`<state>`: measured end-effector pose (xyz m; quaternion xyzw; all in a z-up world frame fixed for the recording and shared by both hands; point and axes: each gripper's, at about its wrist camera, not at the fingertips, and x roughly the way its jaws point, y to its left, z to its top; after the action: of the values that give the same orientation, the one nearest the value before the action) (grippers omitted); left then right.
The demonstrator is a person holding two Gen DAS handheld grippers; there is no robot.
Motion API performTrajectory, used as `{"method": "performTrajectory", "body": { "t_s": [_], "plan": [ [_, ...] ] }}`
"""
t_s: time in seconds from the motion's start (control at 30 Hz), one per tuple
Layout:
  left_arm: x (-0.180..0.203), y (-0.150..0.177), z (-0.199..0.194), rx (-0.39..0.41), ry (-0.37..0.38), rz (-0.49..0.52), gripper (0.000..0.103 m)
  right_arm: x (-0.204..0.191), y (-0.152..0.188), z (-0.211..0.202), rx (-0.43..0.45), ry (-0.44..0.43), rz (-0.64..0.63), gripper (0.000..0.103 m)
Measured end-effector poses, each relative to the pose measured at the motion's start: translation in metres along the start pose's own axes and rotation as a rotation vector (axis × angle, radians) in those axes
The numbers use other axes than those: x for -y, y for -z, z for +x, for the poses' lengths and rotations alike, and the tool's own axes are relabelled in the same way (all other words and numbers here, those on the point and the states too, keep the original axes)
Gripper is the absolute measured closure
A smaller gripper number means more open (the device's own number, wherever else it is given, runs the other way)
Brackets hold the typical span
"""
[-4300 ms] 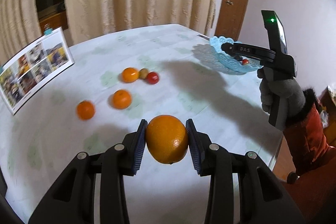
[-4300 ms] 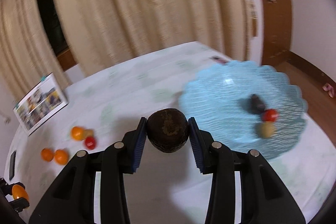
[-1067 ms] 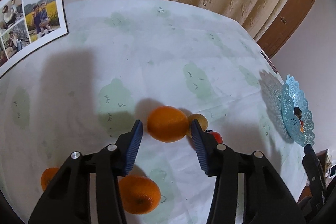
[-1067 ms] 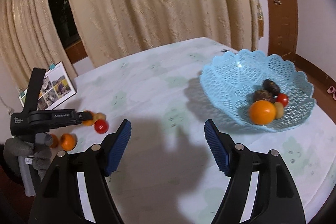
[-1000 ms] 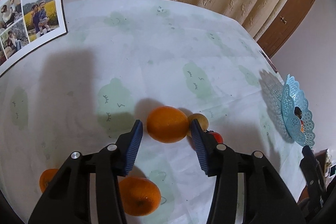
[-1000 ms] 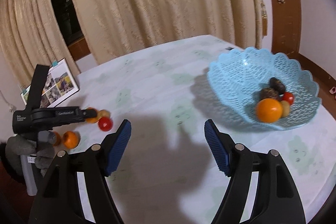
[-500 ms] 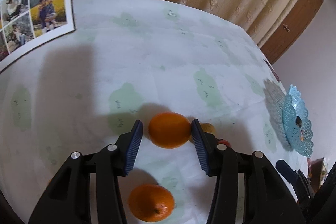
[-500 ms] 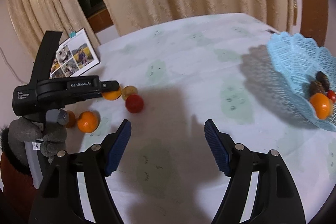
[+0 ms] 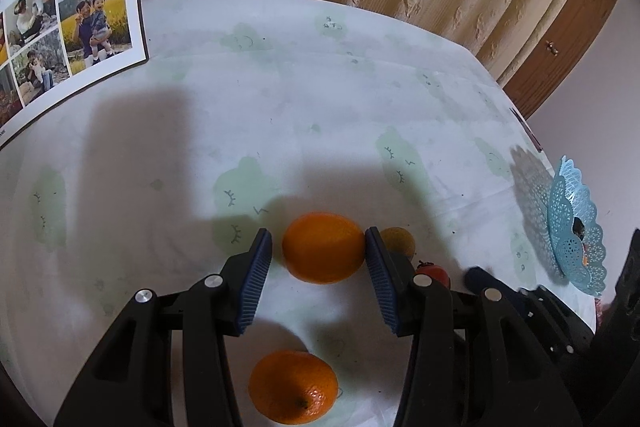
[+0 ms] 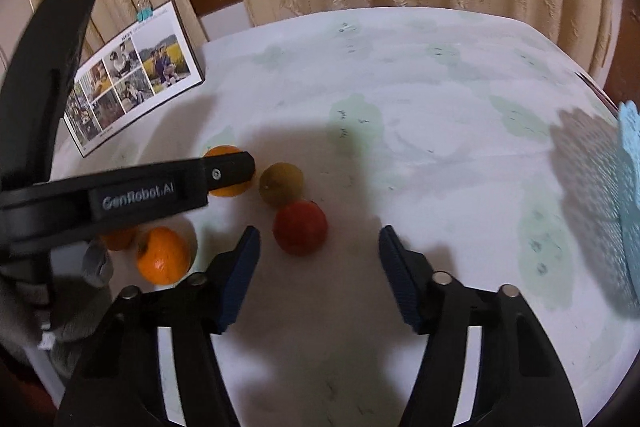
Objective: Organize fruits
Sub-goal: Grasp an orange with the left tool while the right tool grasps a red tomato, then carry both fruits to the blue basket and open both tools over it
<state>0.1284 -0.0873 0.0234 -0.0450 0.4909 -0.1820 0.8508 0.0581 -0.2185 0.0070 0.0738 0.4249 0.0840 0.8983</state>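
1. Since a second ago the right gripper has swung from the pale blue lattice plastic basket to the loose fruit, while the left gripper barely shifted.
2. Left wrist view: its jaws stand narrow around the round orange on the pale green-printed worktop; one pad touches, the other shows a sliver of gap. Close fully before lifting, and avoid nudging the small yellow-brown fruit just beside it.
3. Right wrist view: its jaws are closing, nothing between them yet; the small red tomato-like fruit lies just ahead. Advance and centre it first.
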Motion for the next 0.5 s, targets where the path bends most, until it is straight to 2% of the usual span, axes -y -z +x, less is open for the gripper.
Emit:
{"method": "performTrajectory", "body": {
  "t_s": [0.07, 0.13, 0.2, 0.43, 0.5],
  "plan": [
    [0.0, 0.0, 0.002, -0.003, 0.002, -0.001, 0.054, -0.004, -0.003, 0.006, -0.002, 0.008, -0.015, 0.052],
    [0.001, 0.001, 0.004, -0.006, 0.003, 0.001, 0.054, -0.005, -0.005, 0.009, -0.007, 0.014, -0.022, 0.065],
    [0.002, 0.002, 0.005, -0.004, -0.003, 0.008, 0.055, -0.004, -0.004, 0.009, -0.008, 0.023, -0.027, 0.072],
    [0.007, 0.005, 0.006, 0.012, -0.026, 0.028, 0.055, 0.014, 0.005, -0.014, 0.026, 0.038, 0.023, 0.074],
    [0.009, 0.005, 0.007, 0.014, -0.03, 0.038, 0.06, 0.022, 0.006, -0.024, 0.044, 0.045, 0.045, 0.074]
  ]
}}
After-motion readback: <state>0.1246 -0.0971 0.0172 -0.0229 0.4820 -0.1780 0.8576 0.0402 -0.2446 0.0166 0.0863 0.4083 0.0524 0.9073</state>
